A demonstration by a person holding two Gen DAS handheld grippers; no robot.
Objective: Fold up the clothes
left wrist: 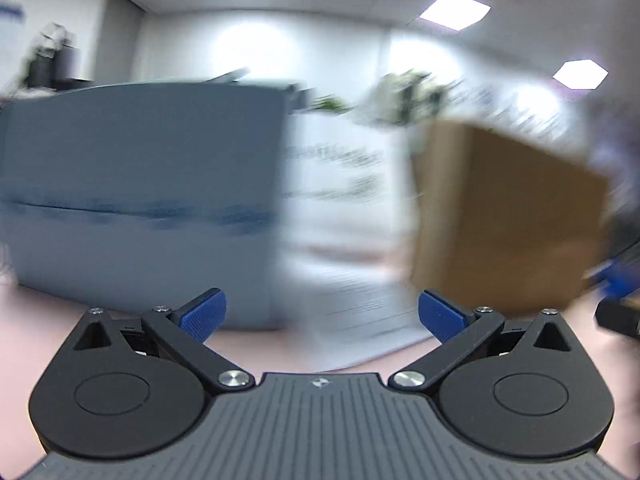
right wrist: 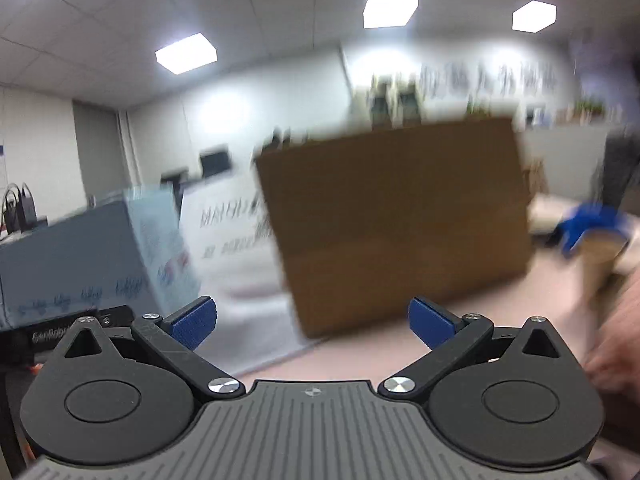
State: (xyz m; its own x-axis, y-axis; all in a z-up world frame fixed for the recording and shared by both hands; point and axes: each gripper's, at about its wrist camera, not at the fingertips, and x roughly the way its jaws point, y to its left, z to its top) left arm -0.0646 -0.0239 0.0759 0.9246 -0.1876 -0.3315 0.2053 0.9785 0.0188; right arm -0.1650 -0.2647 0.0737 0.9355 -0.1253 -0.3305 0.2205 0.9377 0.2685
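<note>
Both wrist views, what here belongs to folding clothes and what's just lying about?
For the job: left gripper, open; right gripper, open. No clothes in view.

Lying about: cardboard box, grey box, white printed sheet, blue tape dispenser.

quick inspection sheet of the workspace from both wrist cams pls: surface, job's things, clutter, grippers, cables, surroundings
Surface: pink tabletop, bare in front of both grippers; views motion-blurred.
Job's things: nothing seen; no garment in either view.
Clutter: brown cardboard box standing on the table; white printed sheet to its left; grey-blue box further left; blue object at the right edge, too blurred to identify.
Grippers: left gripper jaws wide apart, nothing between the pads; right gripper the same. A hand at the right edge of the right view.
Cables: dark loops at far left, possibly cables; cannot tell.
Surroundings: office room, hexagonal ceiling lights, white walls, plants behind the boxes.
</note>
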